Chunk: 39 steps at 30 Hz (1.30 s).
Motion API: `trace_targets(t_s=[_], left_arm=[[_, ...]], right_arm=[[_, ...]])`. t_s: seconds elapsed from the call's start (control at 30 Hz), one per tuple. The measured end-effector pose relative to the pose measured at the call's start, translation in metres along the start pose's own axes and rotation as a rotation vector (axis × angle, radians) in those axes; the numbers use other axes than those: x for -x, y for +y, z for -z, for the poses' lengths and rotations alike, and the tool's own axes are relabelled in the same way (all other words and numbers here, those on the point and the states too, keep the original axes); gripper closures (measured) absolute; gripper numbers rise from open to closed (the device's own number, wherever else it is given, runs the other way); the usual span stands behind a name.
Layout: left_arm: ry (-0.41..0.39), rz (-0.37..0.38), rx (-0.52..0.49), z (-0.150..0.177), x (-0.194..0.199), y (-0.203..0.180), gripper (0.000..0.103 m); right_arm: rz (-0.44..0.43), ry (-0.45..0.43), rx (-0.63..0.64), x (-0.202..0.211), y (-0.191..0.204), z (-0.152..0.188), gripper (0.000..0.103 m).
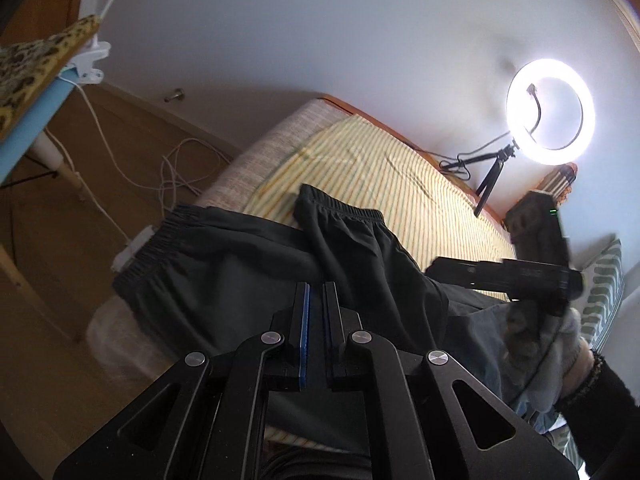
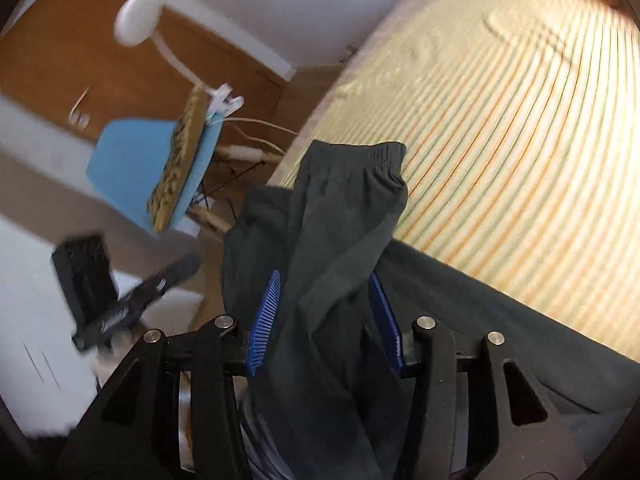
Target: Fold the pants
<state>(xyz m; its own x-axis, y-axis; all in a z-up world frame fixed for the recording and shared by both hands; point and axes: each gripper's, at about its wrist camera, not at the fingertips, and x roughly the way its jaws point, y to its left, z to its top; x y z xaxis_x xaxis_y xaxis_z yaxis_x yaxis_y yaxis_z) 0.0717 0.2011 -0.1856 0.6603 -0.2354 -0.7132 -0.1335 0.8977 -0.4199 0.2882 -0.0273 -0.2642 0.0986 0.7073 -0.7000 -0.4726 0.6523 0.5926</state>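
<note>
Dark pants (image 1: 240, 280) lie crumpled on the striped bed sheet (image 1: 400, 184), one elastic waistband hanging over the bed's left edge. My left gripper (image 1: 316, 292) hovers above them with its fingers shut, and I see no cloth clamped between them. In the right wrist view a raised fold of the pants (image 2: 328, 220) runs between the blue pads (image 2: 264, 320) of my right gripper (image 2: 326, 280), which stand apart and are open. The right gripper (image 1: 436, 268) is held by a gloved hand (image 1: 560, 344). The left gripper (image 2: 180, 270) appears blurred at the left, off the cloth.
A lit ring light (image 1: 550, 110) on a small tripod stands at the bed's far side. A blue chair with a leopard cushion (image 2: 128, 168) is beside the bed, above white cables (image 1: 180, 172) on the wooden floor. A green-patterned pillow (image 1: 604, 280) lies at the right.
</note>
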Motion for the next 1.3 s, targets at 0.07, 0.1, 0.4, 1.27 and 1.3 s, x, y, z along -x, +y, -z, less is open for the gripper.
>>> trace_targets(t_s=[0.07,0.1,0.4,1.27,1.3], left_arm=[[-0.013,-0.009,0.002,-0.002,0.015,0.01,0.098],[-0.025,-0.022,-0.001,-0.003,0.024,0.015,0.098],[-0.059,-0.072,0.08,0.005,0.054,0.073,0.098],[0.045,0.012,0.179,-0.001,-0.024,0.097,0.051],[0.057,0.005,0.178,-0.001,-0.032,0.097,0.051]], right_arm=[[0.03,-0.004,-0.004,-0.01,0.002,-0.002,0.057],[0.049,-0.012,-0.008,-0.014,0.004,-0.003,0.064],[-0.003,-0.117,0.149,-0.002,0.078,-0.011,0.098],[0.157,-0.005,0.363,0.04,0.051,0.021,0.064],[0.179,-0.002,0.352,0.05,0.036,0.021,0.064]])
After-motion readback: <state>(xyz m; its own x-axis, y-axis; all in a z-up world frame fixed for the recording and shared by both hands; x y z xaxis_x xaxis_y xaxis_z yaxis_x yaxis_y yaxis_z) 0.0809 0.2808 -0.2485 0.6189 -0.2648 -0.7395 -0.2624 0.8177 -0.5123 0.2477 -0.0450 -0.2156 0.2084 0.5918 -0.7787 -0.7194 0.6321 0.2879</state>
